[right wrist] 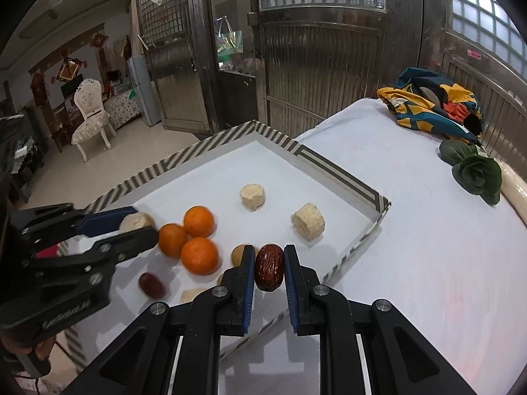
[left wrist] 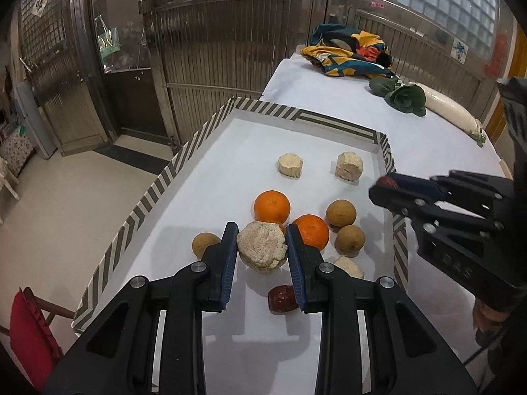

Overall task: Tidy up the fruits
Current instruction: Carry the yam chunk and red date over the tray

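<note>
A striped-rim white tray point(left wrist: 184, 161) holds oranges point(left wrist: 272, 206), brown round fruits point(left wrist: 341, 212), pale corn-like chunks point(left wrist: 290, 165) and a red date point(left wrist: 280, 299). My left gripper point(left wrist: 262, 230) is shut on a pale rough chunk point(left wrist: 262, 248) above the tray; it also shows in the right wrist view point(right wrist: 138, 227). My right gripper point(right wrist: 269, 256) is shut on a dark red date point(right wrist: 269, 266) over the tray's near right edge point(right wrist: 359, 233). In the left wrist view the right gripper point(left wrist: 383, 186) hangs at the tray's right rim.
Beyond the tray on the white table point(left wrist: 362, 108) lie a colourful cloth point(left wrist: 349, 49), a leafy green vegetable point(left wrist: 403, 97) and a white radish point(left wrist: 451, 108). Metal doors point(left wrist: 214, 49) stand behind. A white chair point(right wrist: 90, 115) is on the floor at left.
</note>
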`<state>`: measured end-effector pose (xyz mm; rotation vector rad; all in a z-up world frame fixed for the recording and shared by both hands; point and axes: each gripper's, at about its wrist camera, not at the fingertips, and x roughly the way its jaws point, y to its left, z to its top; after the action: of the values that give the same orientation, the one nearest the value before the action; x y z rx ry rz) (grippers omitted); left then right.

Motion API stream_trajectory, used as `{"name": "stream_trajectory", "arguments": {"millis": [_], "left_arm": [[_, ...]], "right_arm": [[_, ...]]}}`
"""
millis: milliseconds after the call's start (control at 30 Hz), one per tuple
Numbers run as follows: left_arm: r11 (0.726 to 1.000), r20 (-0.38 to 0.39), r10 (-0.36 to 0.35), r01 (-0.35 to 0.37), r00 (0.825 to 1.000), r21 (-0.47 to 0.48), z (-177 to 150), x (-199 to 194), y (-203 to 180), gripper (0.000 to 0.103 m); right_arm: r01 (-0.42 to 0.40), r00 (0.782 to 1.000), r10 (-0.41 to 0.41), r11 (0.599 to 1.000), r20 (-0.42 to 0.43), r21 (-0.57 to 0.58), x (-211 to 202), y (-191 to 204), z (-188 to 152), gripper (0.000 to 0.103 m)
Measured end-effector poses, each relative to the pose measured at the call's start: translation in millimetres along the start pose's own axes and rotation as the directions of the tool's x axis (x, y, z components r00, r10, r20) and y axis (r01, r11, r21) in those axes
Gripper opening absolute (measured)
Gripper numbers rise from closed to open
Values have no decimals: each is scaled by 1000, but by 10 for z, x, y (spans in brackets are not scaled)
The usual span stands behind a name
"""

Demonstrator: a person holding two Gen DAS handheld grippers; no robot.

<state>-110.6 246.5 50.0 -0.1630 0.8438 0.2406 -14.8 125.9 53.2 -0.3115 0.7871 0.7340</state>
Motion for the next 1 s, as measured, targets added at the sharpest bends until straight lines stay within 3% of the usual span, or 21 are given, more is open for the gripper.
{"name": "stream_trajectory", "arguments": {"millis": [533, 900, 1000], "left_arm": [[1000, -47, -15, 16, 999, 2, 89, 139, 4, 29], [1000, -64, -4, 4, 998, 1, 83, 167, 4, 29], [1000, -68, 1, -1, 998, 1, 79, 184, -6, 33]], "right_arm": [[3, 997, -2, 1000, -81, 5, 538, -113, 136, 16], [-29, 995, 31, 999, -92, 27, 606, -116, 165, 16], [-45, 994, 49, 998, -95, 39, 620, -132, 172, 17]]}}
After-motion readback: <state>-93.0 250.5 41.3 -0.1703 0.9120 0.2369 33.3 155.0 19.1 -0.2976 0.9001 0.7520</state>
